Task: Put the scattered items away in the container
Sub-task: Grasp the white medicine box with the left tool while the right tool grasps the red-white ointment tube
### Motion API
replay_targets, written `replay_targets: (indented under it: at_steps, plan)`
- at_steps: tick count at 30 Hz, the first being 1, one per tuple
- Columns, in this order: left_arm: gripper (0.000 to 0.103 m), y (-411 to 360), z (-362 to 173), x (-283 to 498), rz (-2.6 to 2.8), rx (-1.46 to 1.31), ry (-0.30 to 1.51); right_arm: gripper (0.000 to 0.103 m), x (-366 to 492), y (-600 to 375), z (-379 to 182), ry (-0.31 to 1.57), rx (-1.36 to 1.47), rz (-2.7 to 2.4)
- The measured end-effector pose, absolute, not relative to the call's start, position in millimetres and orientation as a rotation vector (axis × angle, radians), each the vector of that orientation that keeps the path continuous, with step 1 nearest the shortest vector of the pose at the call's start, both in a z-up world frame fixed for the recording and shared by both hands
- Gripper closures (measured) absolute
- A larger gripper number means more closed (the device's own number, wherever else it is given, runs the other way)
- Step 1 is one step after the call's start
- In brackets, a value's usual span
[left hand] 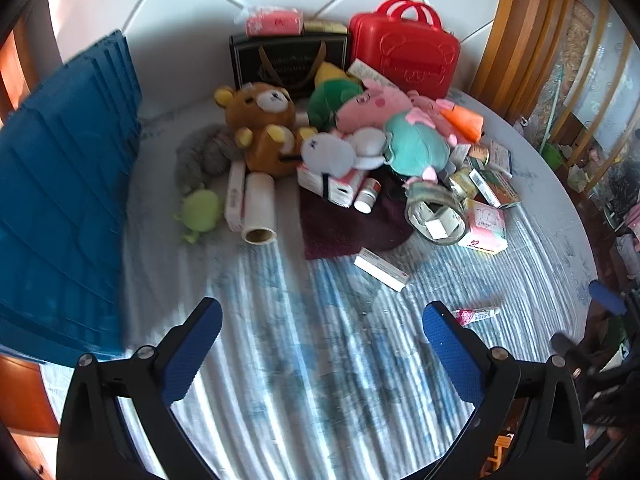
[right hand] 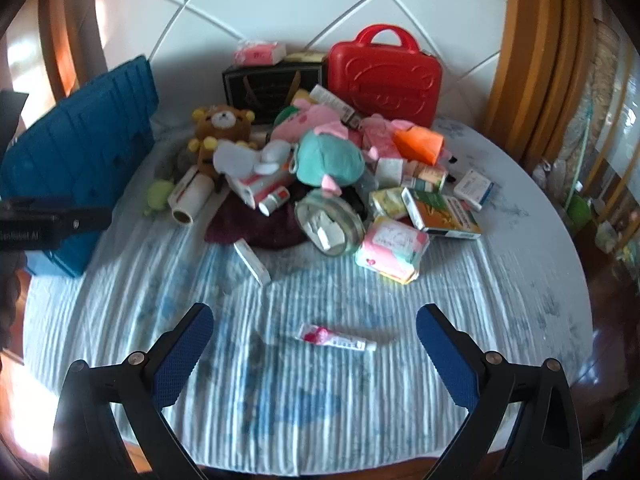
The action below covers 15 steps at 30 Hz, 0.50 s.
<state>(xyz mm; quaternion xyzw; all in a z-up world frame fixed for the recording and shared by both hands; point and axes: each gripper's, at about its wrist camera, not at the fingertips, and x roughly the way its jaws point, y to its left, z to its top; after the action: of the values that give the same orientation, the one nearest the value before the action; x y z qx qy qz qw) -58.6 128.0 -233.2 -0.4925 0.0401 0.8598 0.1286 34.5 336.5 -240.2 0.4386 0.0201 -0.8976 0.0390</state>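
A blue plastic crate (left hand: pixel 64 184) (right hand: pixel 88 148) stands at the left of a round table covered by a striped cloth (right hand: pixel 320 400). A heap of scattered items fills the middle: a brown bear (left hand: pixel 260 116), a pink pig plush (left hand: pixel 372 106), a teal plush (right hand: pixel 328 160), a white roll (left hand: pixel 260 208), a tape ring (right hand: pixel 328 220) and several small boxes. A small pink and white tube (right hand: pixel 336 338) (left hand: pixel 476 314) lies alone near the front. My left gripper (left hand: pixel 322 308) is open over bare cloth. My right gripper (right hand: pixel 315 312) is open, just short of the tube.
A red hard case (left hand: pixel 404 48) and a black gift bag (left hand: pixel 288 64) stand at the back against the white wall. A maroon cloth (left hand: pixel 344 224) lies under the heap, with a long white box (left hand: pixel 380 268) in front. Wooden furniture stands to the right.
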Motion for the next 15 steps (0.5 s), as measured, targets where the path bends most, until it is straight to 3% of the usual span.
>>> replay_targets:
  at_steps: [10, 12, 15]
  plan:
    - [0.002, 201, -326, -109, 2.474, -1.602, 0.061, 0.000, 2, 349, -338, 0.282, 1.306, -2.465]
    - [0.006, 208, -342, -116, 2.486, -1.640, 0.072, 0.000, -4, 349, -348, 0.310, 1.290, -2.433]
    - [0.018, 215, -366, -125, 2.480, -1.712, 0.053, 0.008, -13, 348, -358, 0.345, 1.284, -2.381]
